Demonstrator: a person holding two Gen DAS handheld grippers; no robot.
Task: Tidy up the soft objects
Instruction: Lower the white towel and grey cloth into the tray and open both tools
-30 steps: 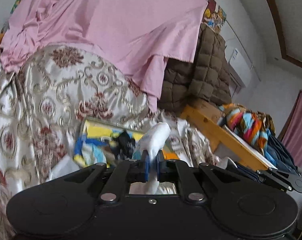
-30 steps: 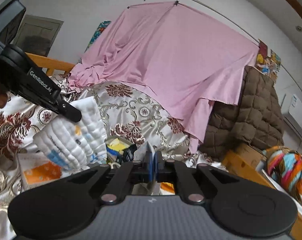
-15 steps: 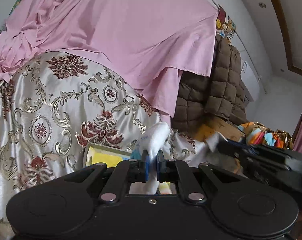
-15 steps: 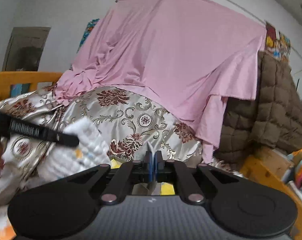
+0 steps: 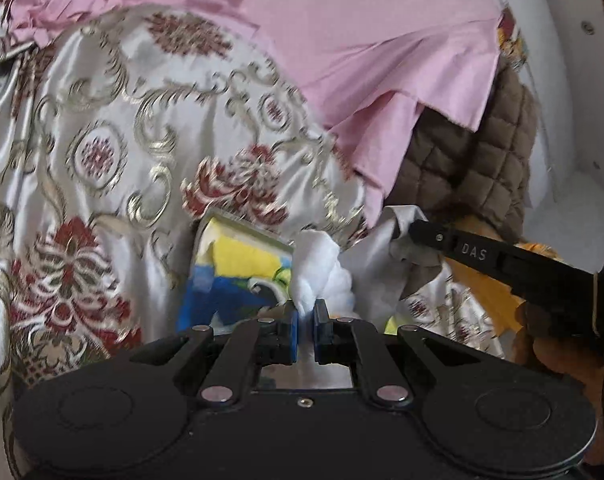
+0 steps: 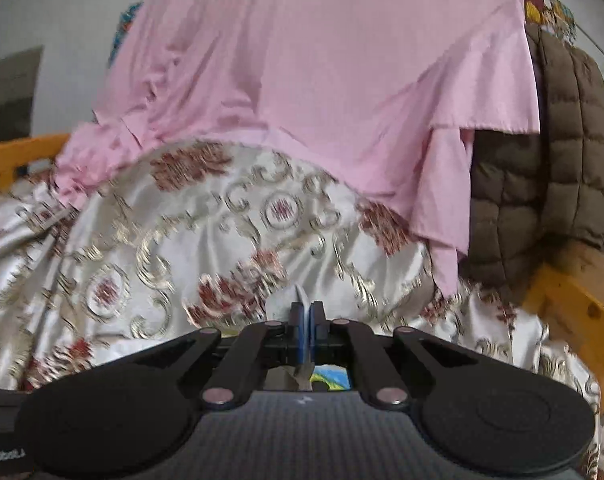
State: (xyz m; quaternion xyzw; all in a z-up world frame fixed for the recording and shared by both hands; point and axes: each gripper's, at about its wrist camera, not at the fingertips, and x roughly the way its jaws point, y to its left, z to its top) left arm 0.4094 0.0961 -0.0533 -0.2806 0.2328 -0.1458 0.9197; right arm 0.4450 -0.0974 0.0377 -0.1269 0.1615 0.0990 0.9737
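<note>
Left gripper (image 5: 305,316), bottom centre of the left view: jaws pinched on a white pad (image 5: 315,268), soft and quilted-looking, which sticks up just past the tips. Right gripper (image 6: 305,316), bottom centre of the right view: jaws nearly together, clamping a thin pale sheet (image 6: 300,294); in the left view that sheet (image 5: 381,248) spreads at centre right, with the right gripper's black finger on its upper corner.

Step, as judged: both grippers hold parts of what looks like one soft item, mid-carry or mid-fold over the bed. Whether pad and sheet are joined is unclear. Next move likely calls for keeping both pinches tight and bringing the two hold points together or down onto a spot. The material is floppy and may sag or slip.

Just behind the pad, centre of the left view: a yellow-blue pack (image 5: 238,276) lying on the floral cover (image 5: 102,152). It sits under the held item and could get in the way of a set-down.

Farther back: pink sheet (image 6: 302,60) draped across the top of both views, brown quilt (image 6: 541,160) at right, and wood frame (image 6: 573,292) at lower right. Motion blur on the cover.
</note>
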